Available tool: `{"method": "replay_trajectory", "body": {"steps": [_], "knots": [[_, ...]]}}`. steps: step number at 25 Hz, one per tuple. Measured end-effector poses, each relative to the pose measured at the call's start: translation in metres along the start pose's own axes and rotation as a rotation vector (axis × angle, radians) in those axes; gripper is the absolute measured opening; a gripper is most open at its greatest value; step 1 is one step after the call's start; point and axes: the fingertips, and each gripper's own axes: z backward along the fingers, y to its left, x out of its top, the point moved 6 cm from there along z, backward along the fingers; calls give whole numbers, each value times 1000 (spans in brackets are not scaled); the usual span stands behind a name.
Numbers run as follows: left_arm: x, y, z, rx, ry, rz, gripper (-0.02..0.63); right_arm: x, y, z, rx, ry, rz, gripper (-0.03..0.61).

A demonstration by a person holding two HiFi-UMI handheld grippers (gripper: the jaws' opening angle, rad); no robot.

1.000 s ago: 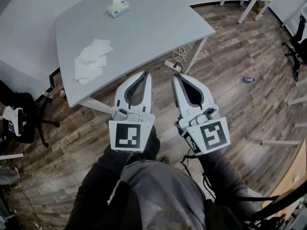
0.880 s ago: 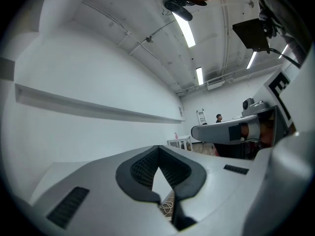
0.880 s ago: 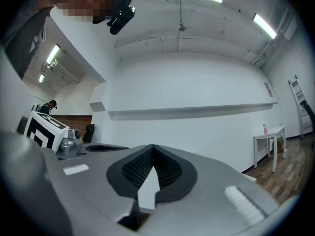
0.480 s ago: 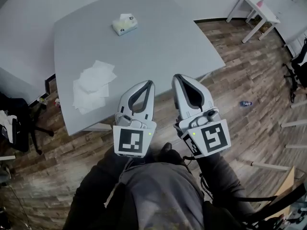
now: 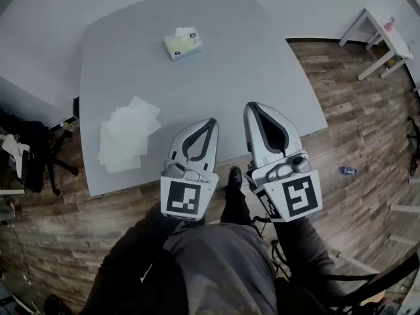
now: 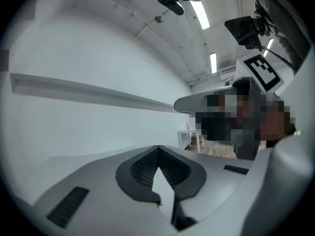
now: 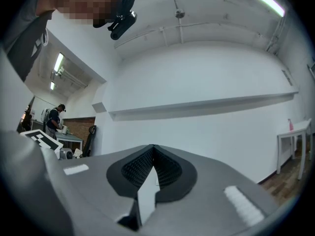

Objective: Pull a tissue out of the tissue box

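Head view: the tissue box sits on the far side of the table. It is well apart from the left tool and right tool over the near edge. Loose tissues lie near-left.

Left gripper view: jaws clenched, nothing between them.

Right gripper view: likewise clenched and empty.

One tool should probably open before reaching the box, pinch only the protruding tissue, and draw upward while the other steadies the box.

Print on the pale green cardboard tissue box is too small to read. Small blue object on the brown wood-plank floor: can't ID. Black office chair is cut off by the left edge.
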Motion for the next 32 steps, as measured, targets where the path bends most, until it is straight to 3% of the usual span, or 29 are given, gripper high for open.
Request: {"method": "replay_trajectory", "body": {"steps": [8, 16, 26, 32], "knots": [[-14, 36, -93, 213, 94, 11, 0, -69, -80, -84, 203, 104, -129, 2], [14, 82, -128, 372, 86, -14, 0, -58, -101, -158, 360, 81, -137, 2], [-31, 164, -181, 397, 78, 63, 0, -100, -108, -256, 407, 140, -105, 3], [-85, 223, -222, 366, 160, 170, 0, -145, -113, -321, 452, 202, -78, 6]]}}
